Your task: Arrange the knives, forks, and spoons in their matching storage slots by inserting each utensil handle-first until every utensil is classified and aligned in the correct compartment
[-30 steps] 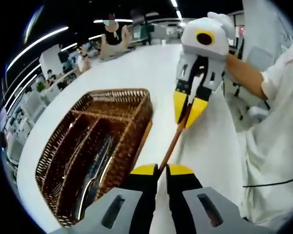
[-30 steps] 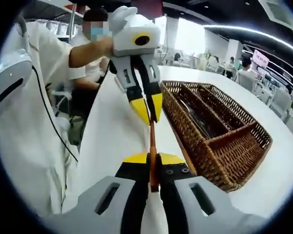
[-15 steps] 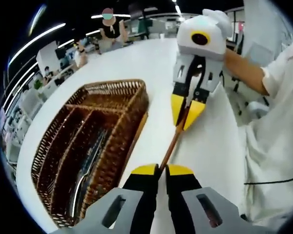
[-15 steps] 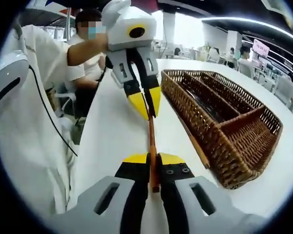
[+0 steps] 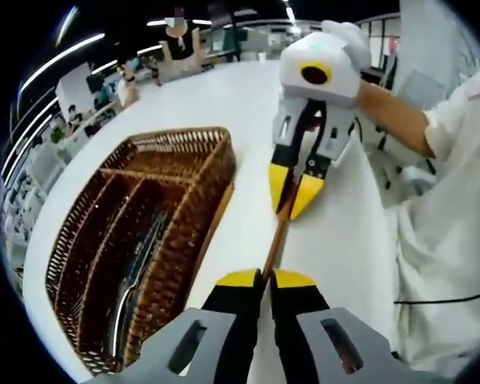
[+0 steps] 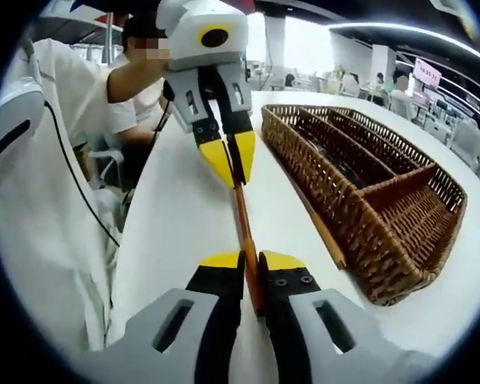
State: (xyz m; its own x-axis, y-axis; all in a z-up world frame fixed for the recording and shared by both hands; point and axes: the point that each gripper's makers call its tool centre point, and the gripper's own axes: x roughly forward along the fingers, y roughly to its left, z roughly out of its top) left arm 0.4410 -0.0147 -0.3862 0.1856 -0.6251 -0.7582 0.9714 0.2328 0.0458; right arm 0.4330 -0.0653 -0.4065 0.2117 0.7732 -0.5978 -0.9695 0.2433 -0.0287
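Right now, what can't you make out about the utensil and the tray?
- Utensil type: left gripper and right gripper cover both ends in both views; only the brown shaft shows.
- Basket contents: left gripper view, dark shiny pieces, too blurred to identify.

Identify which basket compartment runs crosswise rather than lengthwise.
The short end compartment of the wicker basket, nearest the camera in the right gripper view; the other slots are long, parallel channels running away from it.

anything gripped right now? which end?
One thin wooden stick, likely a utensil handle, is held by both grippers: the left gripper is shut on one end, the right gripper on the other. Utensil type cannot be told.
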